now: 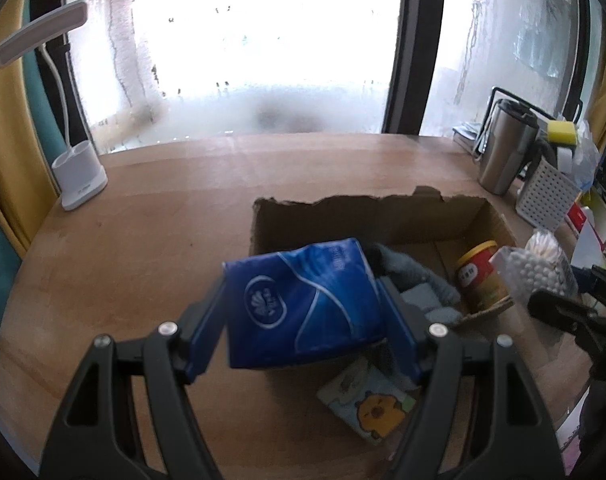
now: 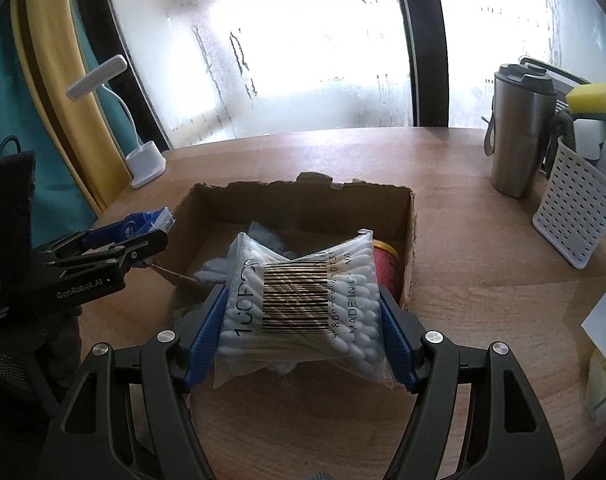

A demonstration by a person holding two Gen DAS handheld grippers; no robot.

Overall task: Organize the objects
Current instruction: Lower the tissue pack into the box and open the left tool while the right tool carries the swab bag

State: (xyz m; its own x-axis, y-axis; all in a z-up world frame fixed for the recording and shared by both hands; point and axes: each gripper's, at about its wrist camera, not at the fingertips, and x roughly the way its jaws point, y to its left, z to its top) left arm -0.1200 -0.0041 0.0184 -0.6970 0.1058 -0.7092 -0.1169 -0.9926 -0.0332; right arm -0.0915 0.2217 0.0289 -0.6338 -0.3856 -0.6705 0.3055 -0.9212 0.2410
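My left gripper (image 1: 303, 300) is shut on a blue tissue pack (image 1: 303, 304), held over the near left corner of an open cardboard box (image 1: 367, 216). The same pack (image 2: 143, 222) and left gripper (image 2: 159, 232) show at the left in the right wrist view. My right gripper (image 2: 303, 320) is shut on a clear bag of cotton swabs (image 2: 303, 308) with a barcode, held just before the box's (image 2: 303, 200) near edge. That bag (image 1: 539, 264) appears at the box's right side in the left wrist view. Inside the box lie a grey cloth (image 1: 419, 280) and a red jar with a yellow lid (image 1: 483, 276).
A cartoon card (image 1: 367, 404) lies below the left gripper. A white desk lamp (image 1: 79, 176) stands back left. On the right stand a steel tumbler (image 2: 519, 132), a white perforated basket (image 2: 575, 216) and a yellow sponge (image 2: 589, 98). The wooden table (image 2: 483, 300) ends at a fogged window.
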